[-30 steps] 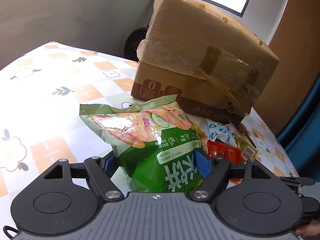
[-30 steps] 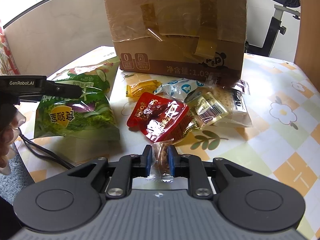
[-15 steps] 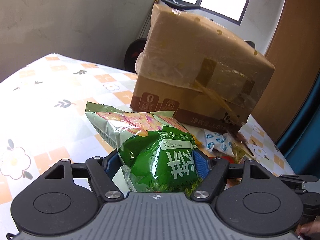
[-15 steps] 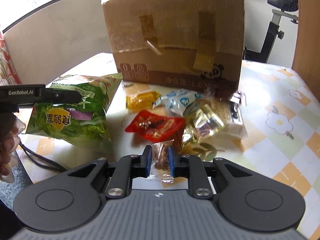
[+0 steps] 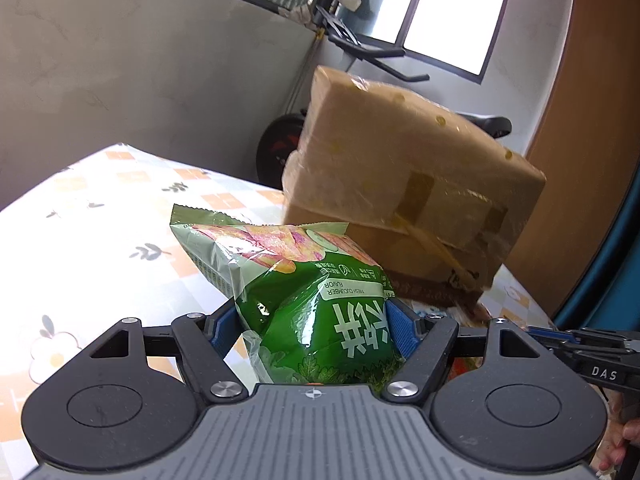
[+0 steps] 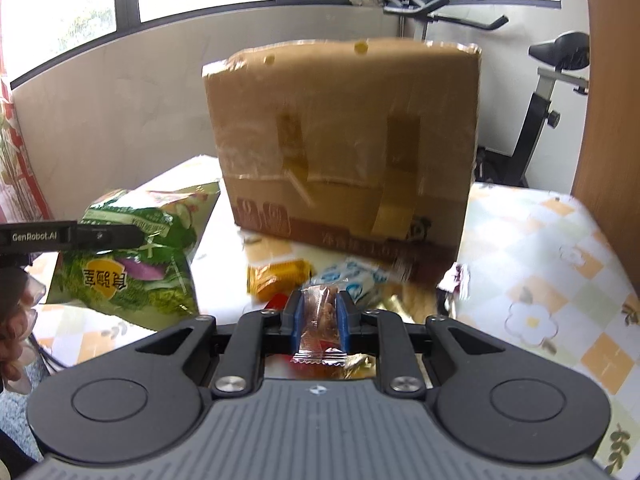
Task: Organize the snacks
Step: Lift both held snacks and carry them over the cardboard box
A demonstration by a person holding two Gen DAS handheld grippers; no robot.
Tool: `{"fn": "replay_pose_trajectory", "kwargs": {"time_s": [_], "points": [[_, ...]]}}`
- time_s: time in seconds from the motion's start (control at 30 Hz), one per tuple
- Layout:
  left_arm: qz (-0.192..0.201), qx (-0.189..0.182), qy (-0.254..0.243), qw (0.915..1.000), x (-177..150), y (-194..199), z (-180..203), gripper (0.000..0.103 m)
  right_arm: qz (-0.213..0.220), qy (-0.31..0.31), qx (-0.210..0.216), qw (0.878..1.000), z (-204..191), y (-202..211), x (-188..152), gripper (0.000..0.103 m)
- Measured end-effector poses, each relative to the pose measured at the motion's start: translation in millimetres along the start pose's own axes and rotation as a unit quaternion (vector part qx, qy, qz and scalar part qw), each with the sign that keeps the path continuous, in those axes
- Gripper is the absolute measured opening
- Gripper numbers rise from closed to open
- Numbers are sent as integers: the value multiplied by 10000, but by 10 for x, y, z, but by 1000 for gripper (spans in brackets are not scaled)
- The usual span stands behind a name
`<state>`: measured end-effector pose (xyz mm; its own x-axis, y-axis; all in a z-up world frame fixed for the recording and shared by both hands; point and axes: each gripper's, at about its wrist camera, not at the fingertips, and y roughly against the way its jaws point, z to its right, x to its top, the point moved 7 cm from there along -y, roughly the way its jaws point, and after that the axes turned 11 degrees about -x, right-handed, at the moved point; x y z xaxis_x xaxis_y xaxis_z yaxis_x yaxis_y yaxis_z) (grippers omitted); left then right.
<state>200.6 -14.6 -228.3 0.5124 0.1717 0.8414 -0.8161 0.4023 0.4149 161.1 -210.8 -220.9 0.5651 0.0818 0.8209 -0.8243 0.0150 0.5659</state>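
Note:
My left gripper (image 5: 310, 322) is shut on a green chip bag (image 5: 304, 296) and holds it above the flowered table (image 5: 100, 248). The bag also shows in the right wrist view (image 6: 136, 256), with the left gripper (image 6: 104, 236) on it. My right gripper (image 6: 319, 316) is shut on a small clear-wrapped snack (image 6: 320, 324), lifted above a pile of small packets: a yellow one (image 6: 276, 276), a blue-white one (image 6: 352, 276) and a red one (image 6: 278, 302). A taped cardboard box (image 6: 344, 140) stands behind the pile; it also shows in the left wrist view (image 5: 408, 184).
An exercise bike (image 6: 552, 92) stands behind the table at the right. A grey wall (image 5: 140, 72) with windows runs behind the table. A wooden panel (image 5: 584, 140) is at the far right. The table's right part (image 6: 552, 248) has a checked flower cloth.
Both grippers have risen with their loads. The chip bag left the table, and the small snack came up off the packet pile. The box looks lower and farther in both views.

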Motion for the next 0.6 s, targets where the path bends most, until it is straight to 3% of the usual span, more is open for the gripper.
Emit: {"fn": "replay_pose_trajectory", "kwargs": {"time_s": [0.3,0.6], "points": [[363,56,-95,9993,348,80,13,77,228,-8,-23,9997,48,60,246,19],[1179,-278,-698,9902,1327,161,309,77,1066,197,3,9941,137,149,1145,19]]}}
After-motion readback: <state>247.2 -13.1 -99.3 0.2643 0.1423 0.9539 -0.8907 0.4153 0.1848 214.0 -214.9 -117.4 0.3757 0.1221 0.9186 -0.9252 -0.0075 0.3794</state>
